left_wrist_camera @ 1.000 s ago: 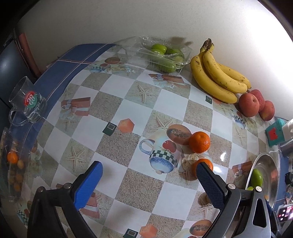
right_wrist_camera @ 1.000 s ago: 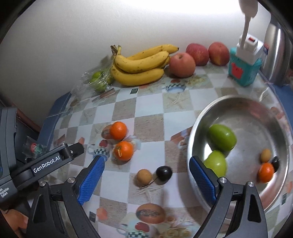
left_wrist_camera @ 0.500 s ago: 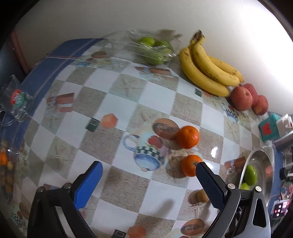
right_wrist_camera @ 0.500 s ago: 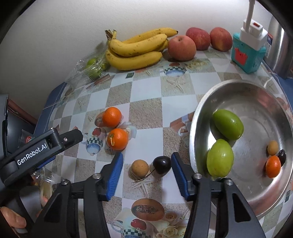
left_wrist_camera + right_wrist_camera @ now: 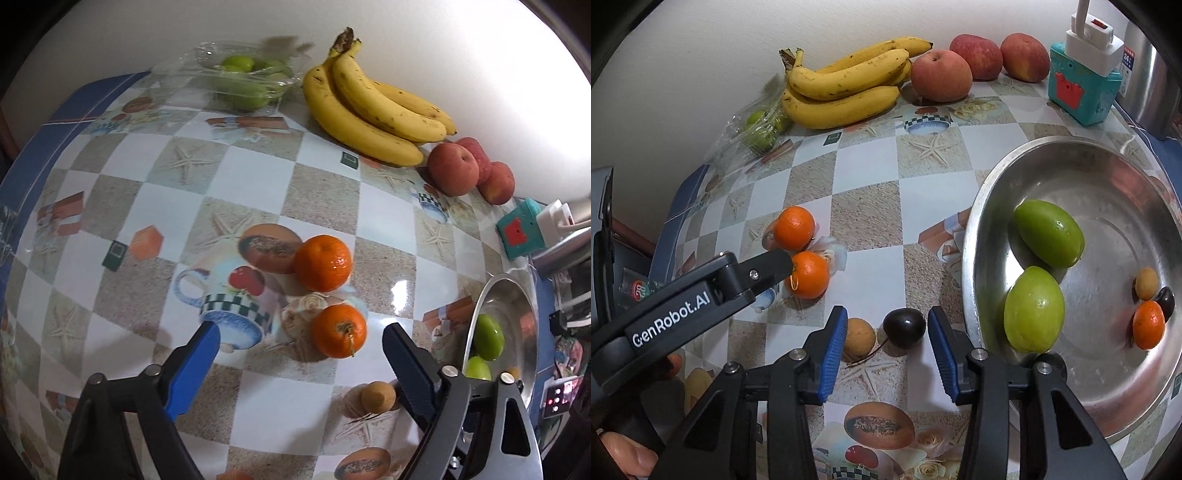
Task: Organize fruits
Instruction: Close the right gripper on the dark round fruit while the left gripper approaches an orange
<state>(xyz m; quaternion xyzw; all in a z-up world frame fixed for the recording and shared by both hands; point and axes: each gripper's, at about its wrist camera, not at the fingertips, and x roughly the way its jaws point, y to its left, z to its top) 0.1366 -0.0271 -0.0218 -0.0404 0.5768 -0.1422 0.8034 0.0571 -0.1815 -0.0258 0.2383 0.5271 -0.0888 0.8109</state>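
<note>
Right wrist view, right tongs (image 5: 887, 334) apart around dark plum (image 5: 904, 328) on worktop (image 5: 864, 212), steel bowl (image 5: 975, 254) just right (limes inside), left tongs (image 5: 299, 352) apart, mandarin (image 5: 339, 331) between tips.

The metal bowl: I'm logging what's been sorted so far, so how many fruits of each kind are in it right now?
Inside the metal bowl:
Green oval fruits: 2
Small orange citrus: 1
Small tan round fruit: 1
Small dark fruit: 1
Total: 5
</note>
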